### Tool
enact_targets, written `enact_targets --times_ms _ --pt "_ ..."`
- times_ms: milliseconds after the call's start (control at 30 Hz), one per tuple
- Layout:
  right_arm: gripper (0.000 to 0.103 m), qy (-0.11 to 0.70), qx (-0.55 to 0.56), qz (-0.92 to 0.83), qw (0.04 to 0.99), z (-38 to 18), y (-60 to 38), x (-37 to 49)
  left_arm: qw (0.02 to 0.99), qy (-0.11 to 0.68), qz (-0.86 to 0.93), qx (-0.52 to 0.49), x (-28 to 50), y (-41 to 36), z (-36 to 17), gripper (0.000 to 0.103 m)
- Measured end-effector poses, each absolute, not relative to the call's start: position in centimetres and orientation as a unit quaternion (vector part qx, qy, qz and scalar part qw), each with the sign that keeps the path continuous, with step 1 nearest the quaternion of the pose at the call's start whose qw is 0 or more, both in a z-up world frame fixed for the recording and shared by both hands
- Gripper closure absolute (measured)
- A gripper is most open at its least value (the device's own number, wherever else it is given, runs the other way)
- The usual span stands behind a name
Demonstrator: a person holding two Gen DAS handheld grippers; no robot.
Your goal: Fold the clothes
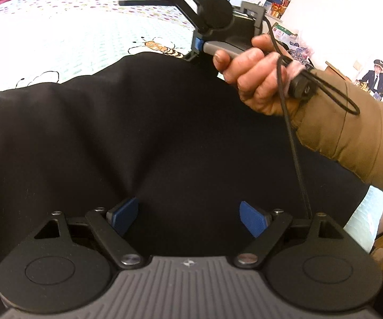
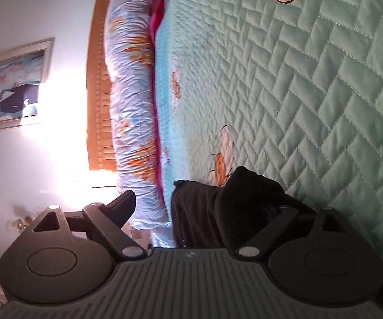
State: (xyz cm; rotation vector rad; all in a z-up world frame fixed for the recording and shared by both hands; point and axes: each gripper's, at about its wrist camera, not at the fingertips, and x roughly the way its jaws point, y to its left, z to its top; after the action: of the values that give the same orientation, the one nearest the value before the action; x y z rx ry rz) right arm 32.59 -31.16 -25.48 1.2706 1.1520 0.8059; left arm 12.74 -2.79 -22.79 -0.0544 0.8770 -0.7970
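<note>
So the black garment is spread across the mint green quilt on the bed, and pretty much everything else sits around that dark cloth. The left gripper hovers low over the near edge of the garment with its blue pads standing wide apart, nothing pinched between them, just black fabric lying underneath. Past the far edge of the garment, a hand in a tan sleeve holds the right gripper by its grey handle, with a thin black cord looping down from it over the cloth. In that gripper's own camera (the view is rolled sideways, so the bed runs up the frame) a bunched fold of the garment sits between the fingers and drapes over the right-hand one, hiding its pad, so I honestly can't tell whether it's clamped on the cloth or just has it lying there. Beyond the garment, at the head of the quilt, there's a long flowered pillow against a wooden headboard.
</note>
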Motion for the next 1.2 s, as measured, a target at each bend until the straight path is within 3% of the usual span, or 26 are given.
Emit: enact_targets --times_ms 67,367,733,800,900,1200 --pt "0.020 0.502 0.527 0.334 0.599 -25.5 -31.7 32.4 0.829 0.413 -0.376 -0.025 13.0 -2.8 -23.0 0.017" --pt "0.017 0.535 0.488 0.323 0.609 -24.0 -31.0 34.4 0.830 0.412 -0.374 -0.025 12.7 -2.8 -23.1 0.017" --pt "0.020 0.499 0.435 0.297 0.688 -21.5 -33.2 33.3 0.831 0.412 -0.374 -0.027 13.1 -2.8 -23.3 0.017" --pt "0.019 0.501 0.466 0.300 0.665 -21.8 -34.2 33.4 0.831 0.413 -0.372 -0.028 13.0 -2.7 -23.4 0.016" --pt "0.019 0.530 0.413 0.272 0.689 -21.4 -34.4 32.9 0.832 0.411 -0.372 -0.029 13.1 -2.8 -23.5 0.016" --pt "0.018 0.595 0.416 0.338 0.599 -24.1 -32.9 33.9 0.832 0.409 -0.374 -0.032 13.8 -2.8 -23.5 0.016"
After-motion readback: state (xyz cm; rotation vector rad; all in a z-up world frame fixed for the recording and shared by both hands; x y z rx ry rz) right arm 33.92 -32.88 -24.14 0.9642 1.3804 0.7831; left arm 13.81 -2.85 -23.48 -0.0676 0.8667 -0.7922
